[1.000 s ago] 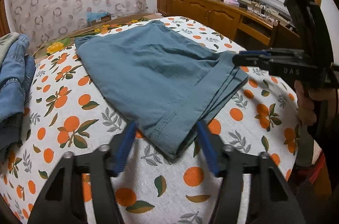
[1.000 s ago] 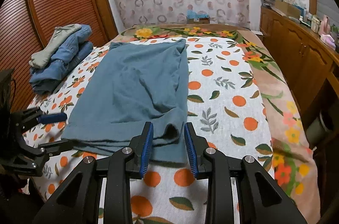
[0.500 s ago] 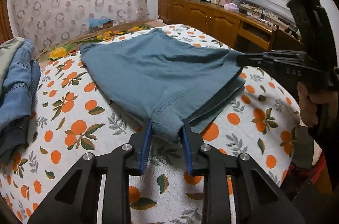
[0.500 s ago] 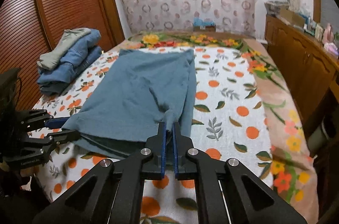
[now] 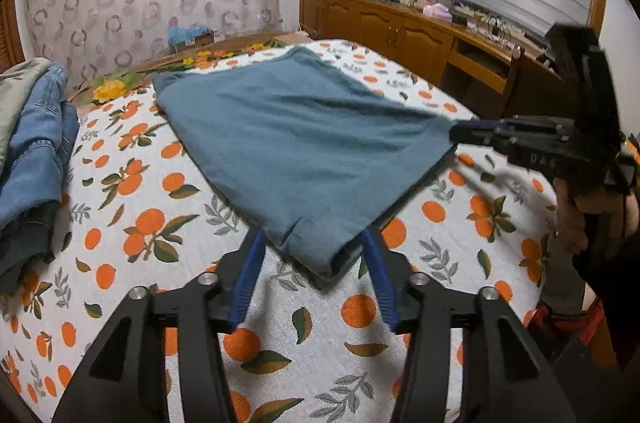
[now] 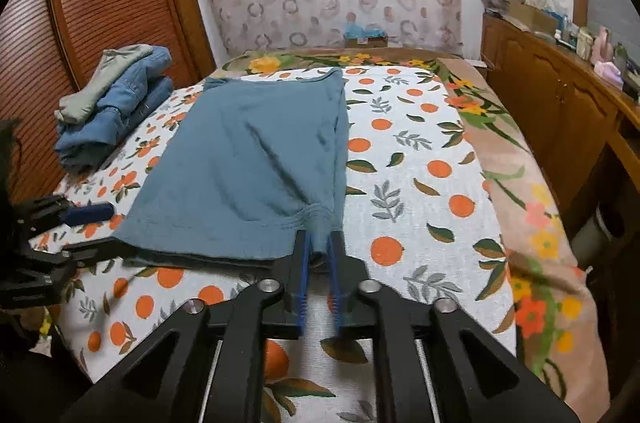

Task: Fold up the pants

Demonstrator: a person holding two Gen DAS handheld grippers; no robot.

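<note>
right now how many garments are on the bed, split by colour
Teal-blue pants, spread on the bedspread: 1
Blue denim pieces in the pile at the left edge: 2, as far as the folds show
Grey-green piece on top of that pile: 1
Total: 4

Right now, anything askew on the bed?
Mostly tidy. The blue pants lie flat, but the near right corner is bunched and puckered between the right tool fingers, and lower layers peek out along the near edge.
</note>
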